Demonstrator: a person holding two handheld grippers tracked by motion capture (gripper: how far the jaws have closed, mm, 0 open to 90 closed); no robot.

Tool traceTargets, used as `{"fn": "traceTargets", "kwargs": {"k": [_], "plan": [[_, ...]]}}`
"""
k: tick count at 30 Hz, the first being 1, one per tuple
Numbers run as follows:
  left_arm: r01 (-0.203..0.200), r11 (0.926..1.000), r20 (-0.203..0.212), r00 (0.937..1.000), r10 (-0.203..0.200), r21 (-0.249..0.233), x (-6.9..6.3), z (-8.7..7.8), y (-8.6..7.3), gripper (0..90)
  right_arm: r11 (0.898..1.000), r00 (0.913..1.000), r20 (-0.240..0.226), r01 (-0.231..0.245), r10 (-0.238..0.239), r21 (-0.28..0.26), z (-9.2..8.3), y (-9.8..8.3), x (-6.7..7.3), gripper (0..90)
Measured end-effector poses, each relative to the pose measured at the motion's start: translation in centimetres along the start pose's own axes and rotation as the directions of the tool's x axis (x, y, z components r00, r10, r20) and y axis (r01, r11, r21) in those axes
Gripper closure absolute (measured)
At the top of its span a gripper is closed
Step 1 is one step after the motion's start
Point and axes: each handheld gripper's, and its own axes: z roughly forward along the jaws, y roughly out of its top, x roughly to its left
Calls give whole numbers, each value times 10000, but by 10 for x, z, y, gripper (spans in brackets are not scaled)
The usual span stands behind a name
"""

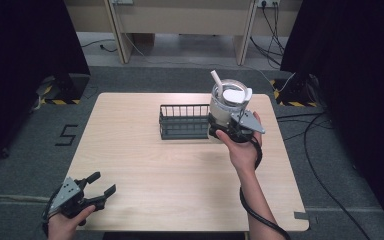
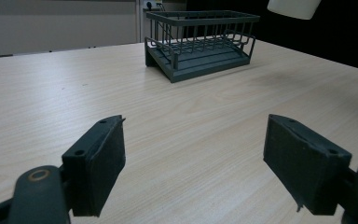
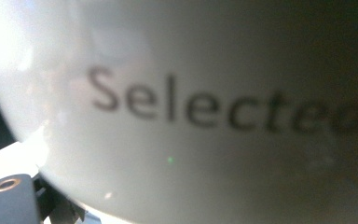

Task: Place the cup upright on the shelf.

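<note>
High view: right gripper point(image 1: 228, 125) clamps a white cup point(image 1: 227, 102) with lid and straw, held above the table point(image 1: 180, 190) at the right end of the wire basket point(image 1: 185, 121). Left gripper point(image 1: 100, 188), jaws spread and empty, sits at the near left corner; broad bare wood lies between. Left gripper view: the basket's inside is bare. Right gripper view: blurred lettering "Selected" on the cup wall point(image 3: 191, 116).
</note>
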Motion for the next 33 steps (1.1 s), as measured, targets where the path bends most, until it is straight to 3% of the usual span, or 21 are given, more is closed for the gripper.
{"fn": "traceTargets", "kwargs": {"k": [33], "plan": [[16, 10000, 18, 10000, -16, -23, 0, 0, 0, 199, 10000, 9999, -146, 42, -42, -5, 37, 21, 9, 105]]}}
